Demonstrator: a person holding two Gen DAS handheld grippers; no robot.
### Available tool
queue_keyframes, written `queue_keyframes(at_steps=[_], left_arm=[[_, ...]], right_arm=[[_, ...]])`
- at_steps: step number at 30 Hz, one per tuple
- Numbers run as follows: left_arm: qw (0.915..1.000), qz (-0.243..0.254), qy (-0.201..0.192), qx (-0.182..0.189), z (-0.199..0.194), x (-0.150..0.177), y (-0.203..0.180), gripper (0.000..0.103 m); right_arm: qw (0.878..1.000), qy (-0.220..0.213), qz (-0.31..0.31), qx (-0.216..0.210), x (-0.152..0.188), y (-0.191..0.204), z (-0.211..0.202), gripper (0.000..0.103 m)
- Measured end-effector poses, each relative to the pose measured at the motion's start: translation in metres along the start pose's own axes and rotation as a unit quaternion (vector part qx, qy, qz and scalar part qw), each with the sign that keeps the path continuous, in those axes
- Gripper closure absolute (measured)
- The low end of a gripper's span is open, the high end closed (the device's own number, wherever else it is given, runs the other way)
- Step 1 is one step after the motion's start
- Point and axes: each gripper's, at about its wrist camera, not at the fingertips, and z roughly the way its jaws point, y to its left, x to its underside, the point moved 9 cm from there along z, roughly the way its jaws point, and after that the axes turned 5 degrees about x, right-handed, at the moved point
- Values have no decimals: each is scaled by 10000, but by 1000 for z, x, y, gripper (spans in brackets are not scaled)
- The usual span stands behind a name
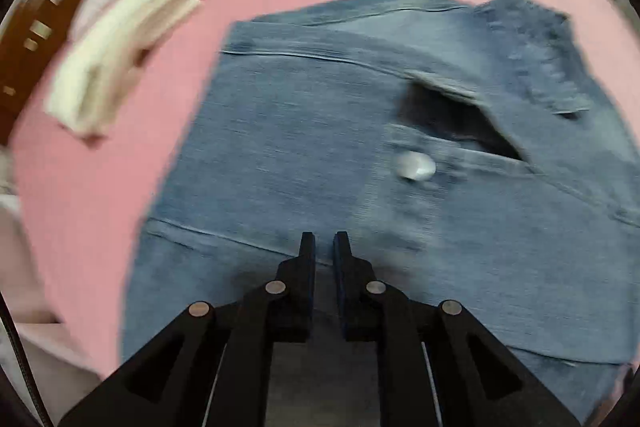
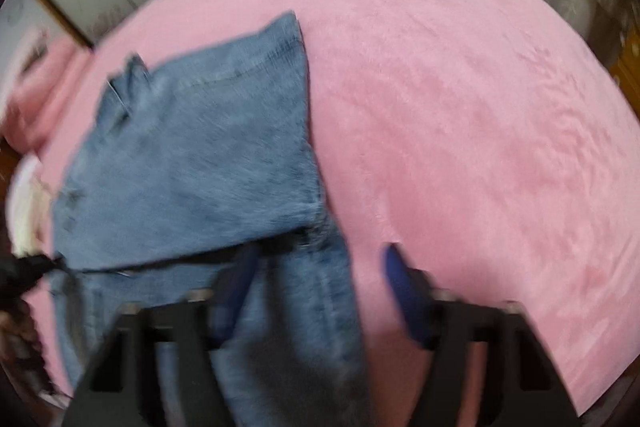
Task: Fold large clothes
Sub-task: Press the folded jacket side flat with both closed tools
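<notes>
Lying folded on the pink bed cover (image 2: 460, 99), the blue jeans (image 1: 320, 147) sit beneath both tongs: the left tongs (image 1: 324, 239) hover nearly closed and empty, the right tongs (image 2: 320, 259) spread apart, clamping nothing.

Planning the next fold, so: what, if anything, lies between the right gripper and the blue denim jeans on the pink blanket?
Nothing visible. The right gripper hangs directly over the blue denim jeans, jaws apart, with only pink blanket beside them.

Soft, even indoor light, heavy motion blur in both views, fisheye bending with dark corners
</notes>
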Motion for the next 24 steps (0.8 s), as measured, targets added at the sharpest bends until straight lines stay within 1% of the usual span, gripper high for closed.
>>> queue_keyframes(at_steps=[1, 2, 3, 4, 5, 6, 7, 8, 9, 10, 11, 12, 13, 14, 15, 16, 17, 18, 19, 20, 21, 22, 23, 24], left_arm=[[9999, -45, -63, -106, -5, -4, 6, 94], [9994, -215, -276, 15, -16, -9, 9, 94], [9981, -343, -448, 231, -26, -11, 9, 92], [9951, -462, -649, 592, -39, -14, 4, 89], [9899, -461, -787, 1083, -53, -16, -9, 86], [9869, -358, -799, 1358, -59, -16, -21, 82], [9829, -158, -751, 1676, -66, -15, -42, 81], [9783, 69, -633, 1973, -68, -10, -63, 81], [9729, 275, -443, 2253, -68, -3, -87, 81], [9695, 374, -281, 2406, -66, 1, -104, 81], [9664, 460, -39, 2527, -59, 9, -124, 82], [9663, 506, 231, 2512, -46, 16, -139, 81], [9694, 516, 455, 2357, -33, 23, -148, 82], [9769, 448, 645, 1985, -15, 28, -150, 83], [9806, 330, 596, 1838, -8, 28, -147, 90], [9814, 152, 502, 1847, -5, 25, -142, 90], [9833, -94, 408, 1769, -3, 23, -132, 91], [9892, -196, 360, 1409, 0, 21, -119, 100], [9937, -236, 285, 1060, 3, 19, -104, 101], [9957, -278, 197, 865, 6, 17, -90, 101], [9958, -338, 167, 828, 10, 16, -76, 101], [9946, -347, 179, 962, 13, 16, -71, 102], [9931, -296, 204, 1118, 15, 16, -69, 102], [9927, -157, 206, 1175, 15, 17, -70, 102]], right_arm=[[9999, -2, 97, -35, 1, 1, -4, 82], [9999, -30, 131, -85, 2, 4, -7, 94], [9997, -101, 133, -186, 2, 9, -11, 96], [9990, -258, 78, -364, 0, 21, -16, 97], [9979, -383, -3, -529, -1, 31, -19, 98], [9957, -479, -129, -779, -3, 46, -20, 99], [9941, -479, -197, -948, -6, 59, -19, 100], [9911, -383, -261, -1248, -7, 79, -13, 100], [9878, -274, -285, -1506, -9, 95, -7, 100], [9813, -103, -314, -1898, -10, 121, 3, 100], [9765, 17, -340, -2129, -9, 137, 10, 100], [9720, 183, -379, -2311, -7, 152, 19, 100], [9678, 469, -463, -2431, -3, 170, 32, 100], [9652, 636, -552, -2475, 1, 179, 40, 100], [9632, 734, -684, -2494, 3, 186, 46, 100], [9631, 755, -982, -2389, 5, 190, 53, 100], [9651, 721, -1199, -2214, 5, 186, 58, 103], [9632, 695, -1342, -2222, 4, 181, 60, 103], [9638, 591, -1331, -2234, -1, 168, 58, 103], [9757, 310, -1261, -1766, -10, 141, 58, 103], [9840, 81, -1151, -1356, -18, 118, 56, 103], [9912, -68, -889, -978, -27, 86, 55, 103], [9963, -135, -503, -687, -33, 51, 53, 103], [9987, -181, -276, -401, -36, 28, 51, 103]])
